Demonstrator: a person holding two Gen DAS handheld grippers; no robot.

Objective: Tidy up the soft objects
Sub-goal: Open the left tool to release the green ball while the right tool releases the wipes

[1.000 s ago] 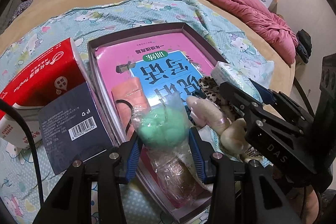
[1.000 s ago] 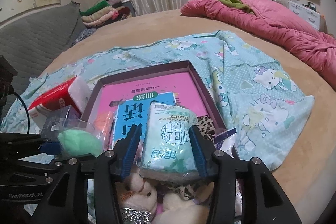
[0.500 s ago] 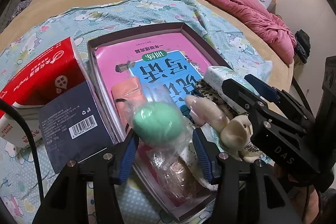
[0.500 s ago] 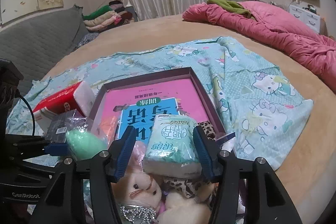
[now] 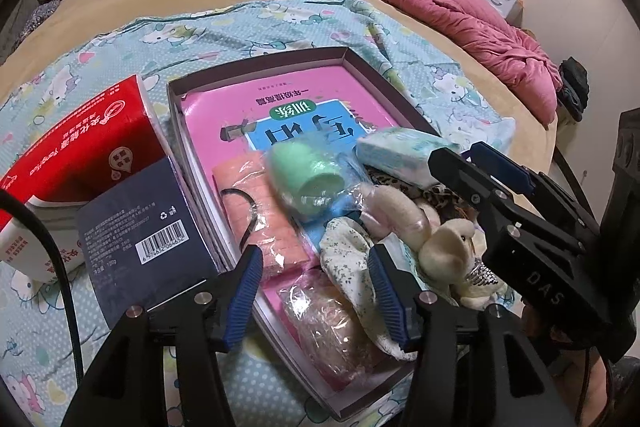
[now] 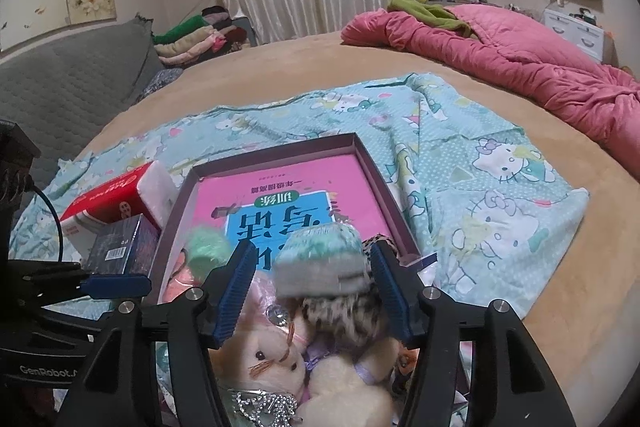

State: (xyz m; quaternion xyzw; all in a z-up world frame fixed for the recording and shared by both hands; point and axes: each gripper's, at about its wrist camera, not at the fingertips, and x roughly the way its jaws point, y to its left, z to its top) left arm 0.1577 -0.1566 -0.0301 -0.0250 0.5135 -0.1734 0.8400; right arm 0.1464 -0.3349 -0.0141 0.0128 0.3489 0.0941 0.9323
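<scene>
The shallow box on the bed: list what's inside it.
In the box: a pink workbook, an orange sponge, a bagged green ball, a tissue pack, plush rabbits, floral cloth. The box floor is covered.

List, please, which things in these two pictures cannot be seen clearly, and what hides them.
- Tissue pack, right wrist view: motion blur, print unreadable.
- Green sponge, right wrist view: blurred, partly behind the right tool.
- Leopard cloth, left wrist view: mostly under the tissue pack and the right tool.
- Plush rabbit, right wrist view: body cut off by the bottom edge.
- Bagged item, left wrist view: crinkled plastic hides what it is.
</scene>
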